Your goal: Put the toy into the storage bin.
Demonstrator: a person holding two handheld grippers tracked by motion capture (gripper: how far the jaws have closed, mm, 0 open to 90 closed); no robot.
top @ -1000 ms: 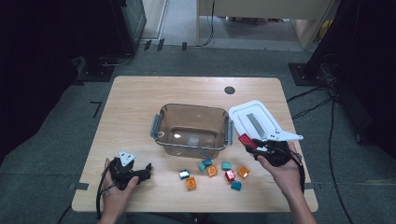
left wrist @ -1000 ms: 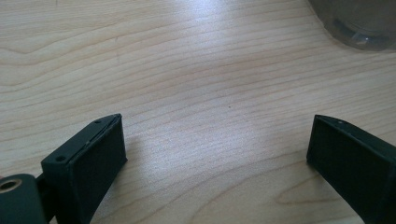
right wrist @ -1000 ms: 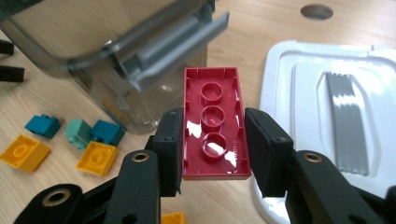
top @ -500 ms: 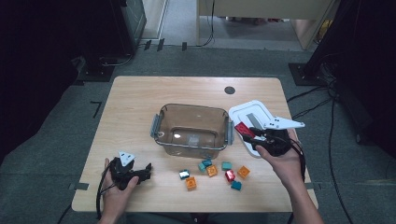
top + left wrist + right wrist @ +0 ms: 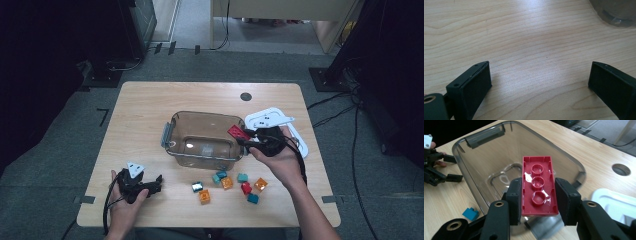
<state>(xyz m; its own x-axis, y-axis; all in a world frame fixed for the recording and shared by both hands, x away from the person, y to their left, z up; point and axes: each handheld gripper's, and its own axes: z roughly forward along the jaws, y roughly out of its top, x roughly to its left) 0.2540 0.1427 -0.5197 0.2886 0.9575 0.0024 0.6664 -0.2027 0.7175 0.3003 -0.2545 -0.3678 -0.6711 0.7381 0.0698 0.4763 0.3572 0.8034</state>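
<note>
My right gripper (image 5: 537, 192) is shut on a long red brick (image 5: 538, 182), its hollow underside facing the camera. In the high view the red brick (image 5: 238, 132) hangs over the right rim of the clear plastic tub (image 5: 175, 131), held by the right gripper (image 5: 247, 139). The tub (image 5: 474, 162) looks empty inside. My left gripper (image 5: 155, 183) rests at the table's front left, jaws wide apart, with bare wood between its pads (image 5: 477, 82). Several small bricks (image 5: 227, 182) in teal, orange and red lie in front of the tub.
A white lid (image 5: 272, 120) lies to the right of the tub, partly under my right hand. A round cable hole (image 5: 245, 96) sits at the table's back. A teal brick (image 5: 470, 213) lies beside the tub. Cables trail on the floor to the right.
My right gripper has carried the red brick up and leftward, from beside the loose bricks to above the tub's right rim. The left gripper has stayed put.
</note>
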